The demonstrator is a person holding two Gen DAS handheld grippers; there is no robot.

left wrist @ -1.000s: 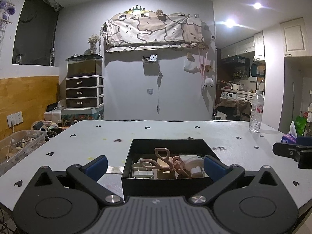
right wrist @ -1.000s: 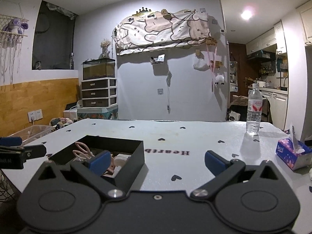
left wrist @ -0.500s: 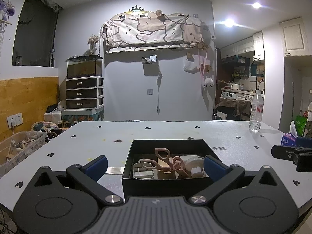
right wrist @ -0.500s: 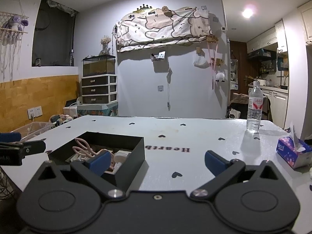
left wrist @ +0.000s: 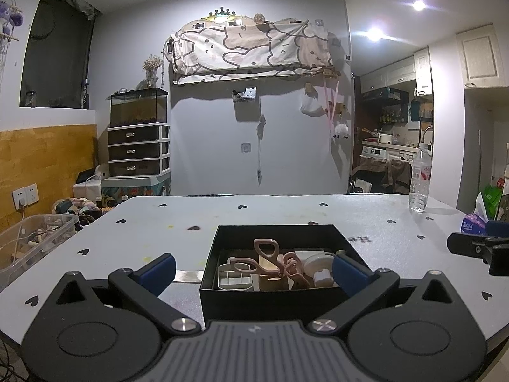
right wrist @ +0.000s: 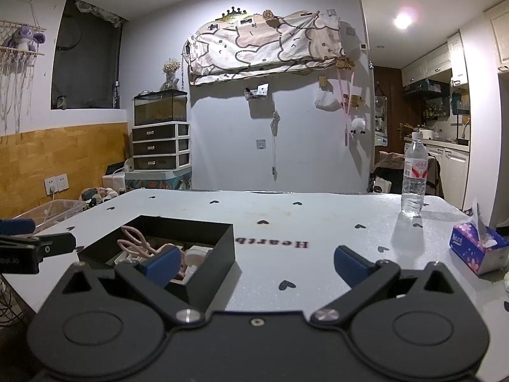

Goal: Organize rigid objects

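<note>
A black open box (left wrist: 273,297) sits on the white table right in front of my left gripper (left wrist: 253,269). Inside lie pink scissors (left wrist: 261,259), a white divided tray (left wrist: 235,278), a round white piece (left wrist: 316,262) and other small items. My left gripper is open and holds nothing; its blue pads stand either side of the box's near wall. In the right wrist view the same box (right wrist: 206,256) lies to the left, with my right gripper (right wrist: 254,262) open and bare above the table. The scissors (right wrist: 133,242) stick up from it.
A water bottle (right wrist: 413,178) stands at the table's far right, and a tissue box (right wrist: 477,248) sits near the right edge. My right gripper's finger shows as a black bar (left wrist: 477,248) in the left view. A clear bin (left wrist: 35,238) sits off the table's left side.
Both grippers have lifted and pulled back very slightly; the box and its contents have not moved. Both stay open.
</note>
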